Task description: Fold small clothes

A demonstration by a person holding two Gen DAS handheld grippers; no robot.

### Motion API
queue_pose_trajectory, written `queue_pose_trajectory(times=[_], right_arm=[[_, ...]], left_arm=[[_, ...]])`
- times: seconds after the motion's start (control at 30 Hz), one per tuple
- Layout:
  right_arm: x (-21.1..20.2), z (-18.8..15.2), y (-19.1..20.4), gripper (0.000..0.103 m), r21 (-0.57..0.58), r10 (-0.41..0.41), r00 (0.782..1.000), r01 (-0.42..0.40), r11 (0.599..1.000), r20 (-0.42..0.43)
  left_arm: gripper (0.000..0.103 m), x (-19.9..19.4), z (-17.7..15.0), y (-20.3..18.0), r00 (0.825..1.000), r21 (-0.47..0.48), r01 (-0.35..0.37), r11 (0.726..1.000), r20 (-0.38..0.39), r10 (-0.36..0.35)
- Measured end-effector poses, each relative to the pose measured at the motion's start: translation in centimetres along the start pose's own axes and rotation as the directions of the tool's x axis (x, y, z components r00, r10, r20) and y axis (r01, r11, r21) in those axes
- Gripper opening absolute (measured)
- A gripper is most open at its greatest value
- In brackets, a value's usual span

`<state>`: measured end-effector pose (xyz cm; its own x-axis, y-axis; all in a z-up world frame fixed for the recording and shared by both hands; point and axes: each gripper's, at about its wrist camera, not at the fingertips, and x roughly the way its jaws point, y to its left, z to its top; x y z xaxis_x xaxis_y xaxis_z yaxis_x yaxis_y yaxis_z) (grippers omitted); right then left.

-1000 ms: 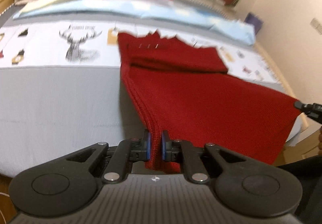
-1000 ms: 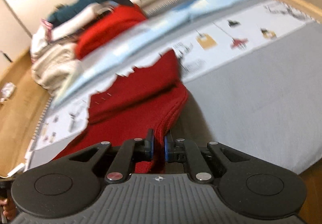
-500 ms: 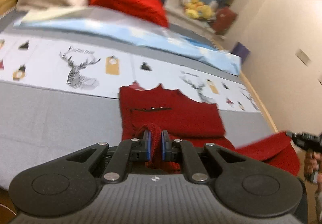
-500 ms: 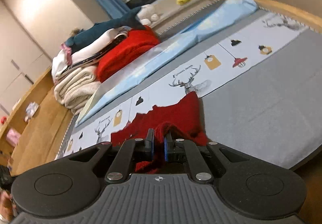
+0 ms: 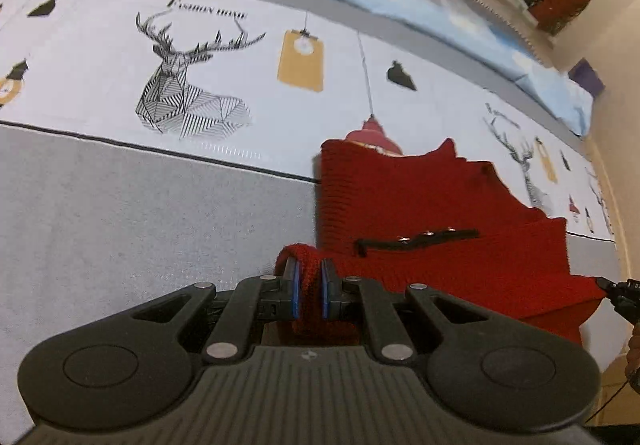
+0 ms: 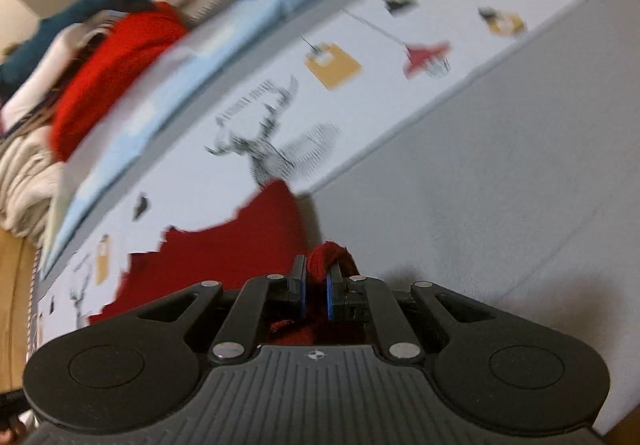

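The left gripper (image 5: 307,287) is clamped on a bunched fold of the red knit (image 5: 432,213), pinching its near left corner. The knit lies flat on the bed (image 5: 140,213), partly over the grey area and partly over the deer-print strip (image 5: 192,85). The right gripper (image 6: 316,291) is pinched tight on the knit's near right corner, though that view's pretty blurry.

One printed line could be read: above the antlers of the line-drawn deer (image 5: 188,85) on the bed cover (image 5: 120,225), small black capitals spelled "FASHION HOME". In the right wrist view that lettering was too blurred to read.
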<state>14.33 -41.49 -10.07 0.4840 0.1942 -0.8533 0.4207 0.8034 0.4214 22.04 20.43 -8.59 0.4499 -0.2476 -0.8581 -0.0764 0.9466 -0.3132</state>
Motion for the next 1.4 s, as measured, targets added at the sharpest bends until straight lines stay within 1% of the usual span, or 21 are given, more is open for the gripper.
queue_pose_trajectory(times=[0.07, 0.1, 0.17, 0.23, 0.27, 0.3, 0.37, 0.4, 0.47, 0.57, 0.63, 0.7, 0.8, 0.9, 1.03, 1.13, 1.23, 1.27, 1.33, 1.37, 1.4], right_arm=[[0.9, 0.3, -0.2, 0.008, -0.013, -0.003, 1.0, 0.003, 1.0, 0.002], [1.3, 0.5, -0.4, 0.008, -0.009, 0.002, 1.0, -0.002, 1.0, 0.003], [1.8, 0.7, -1.0, 0.01, 0.027, 0.027, 1.0, -0.027, 0.999, 0.009], [1.8, 0.7, -1.6, 0.018, 0.049, 0.025, 0.999, -0.026, 0.998, 0.021], [1.4, 0.8, -1.8, 0.029, 0.052, 0.019, 0.999, -0.021, 0.998, 0.042], [0.9, 1.0, -2.0, 0.033, 0.047, 0.01, 0.998, -0.013, 0.999, 0.067], [-0.4, 1.1, -2.4, 0.033, 0.015, -0.014, 0.993, 0.012, 1.0, 0.118], [-0.8, 1.0, -2.7, 0.033, -0.019, -0.028, 0.992, 0.031, 0.999, 0.126], [-0.7, 0.3, -3.1, 0.033, -0.084, -0.041, 0.995, 0.049, 0.995, 0.094], [0.8, -1.2, -3.9, 0.041, -0.132, -0.037, 0.999, 0.032, 0.991, -0.033], [1.7, -1.8, -3.5, 0.042, -0.159, -0.033, 0.997, 0.022, 0.987, -0.067], [2.6, -2.1, -2.5, 0.049, -0.193, -0.021, 0.997, 0.006, 0.981, -0.077], [4.0, -2.4, -1.1, 0.052, -0.211, -0.001, 0.996, -0.018, 0.977, -0.089], [4.9, -1.9, -0.3, 0.052, -0.185, -0.008, 0.999, 0.0, 0.983, -0.046], [5.7, -0.8, -0.3, 0.052, -0.09, 0.016, 1.0, -0.014, 0.996, 0.018], [6.3, -0.5, 0.6, 0.052, -0.102, 0.003, 0.999, 0.003, 0.995, 0.051], [6.7, -0.1, 1.0, 0.051, -0.097, -0.007, 0.997, 0.015, 0.995, 0.08], [6.8, 0.0, 1.0, 0.049, -0.09, -0.012, 0.996, 0.019, 0.996, 0.086], [7.1, 0.3, 1.1, 0.035, -0.082, -0.023, 0.996, 0.03, 0.996, 0.083], [7.3, 0.3, 1.0, 0.023, -0.077, -0.023, 0.997, 0.03, 0.997, 0.079], [7.3, 0.4, 0.9, 0.015, -0.071, -0.028, 0.997, 0.033, 0.997, 0.078]], left_arm=[[0.013, 0.4, 0.5, 0.6, 1.0, -0.04, 0.018, 0.999, 0.018, -0.017], [0.018, 0.5, 0.7, 1.0, 1.0, -0.07, 0.017, 0.997, 0.026, -0.015], [0.019, 0.1, 1.0, 1.9, 0.999, -0.123, 0.006, 0.992, 0.051, 0.0], [0.02, -1.0, 1.1, 2.5, 0.996, -0.145, 0.018, 0.989, 0.09, -0.005], [0.024, -1.5, 1.0, 2.9, 0.995, -0.145, 0.02, 0.989, 0.1, -0.005], [0.03, -1.8, 0.9, 3.2, 0.995, -0.137, 0.014, 0.99, 0.099, -0.001], [0.04, -1.9, 0.3, 3.5, 0.997, -0.094, -0.014, 0.995, 0.072, 0.021], [0.041, -1.6, -0.1, 3.5, 0.998, -0.066, -0.025, 0.997, 0.05, 0.028], [0.042, -0.6, -1.1, 3.4, 0.999, -0.006, -0.038, 0.999, -0.006, 0.038], [0.044, 1.0, -2.1, 2.4, 0.997, 0.07, -0.039, 0.997, -0.056, 0.043], [0.047, 1.8, -2.3, 1.7, 0.998, 0.094, -0.044, 0.995, -0.049, 0.049], [0.055, 2.5, -2.3, 0.9, 0.998, 0.098, -0.031, 0.995, -0.046, 0.036], [0.057, 3.3, -2.0, 0.0, 1.0, 0.085, -0.016, 0.996, -0.008, 0.017], [0.057, 4.1, -1.3, -0.5, 0.999, 0.052, -0.023, 0.998, 0.03, 0.022], [0.057, 4.7, -0.3, -0.6, 0.996, -0.017, -0.008, 1.0, 0.086, 0.01], [0.057, 5.1, 0.4, -0.8, 0.992, -0.037, 0.003, 0.999, 0.13, 0.002], [0.055, 5.9, 0.9, -0.7, 0.992, -0.054, -0.001, 0.999, 0.129, 0.008], [0.052, 6.1, 1.0, -0.7, 0.991, -0.056, -0.002, 0.998, 0.13, 0.009], [0.03, 6.4, 1.2, -0.5, 0.991, -0.054, 0.014, 0.998, 0.134, -0.007], [0.015, 6.5, 1.3, -0.5, 0.991, -0.05, 0.014, 0.999, 0.134, -0.007], [0.014, 6.4, 1.4, -0.5, 0.991, -0.043, 0.009, 0.999, 0.134, -0.003]])
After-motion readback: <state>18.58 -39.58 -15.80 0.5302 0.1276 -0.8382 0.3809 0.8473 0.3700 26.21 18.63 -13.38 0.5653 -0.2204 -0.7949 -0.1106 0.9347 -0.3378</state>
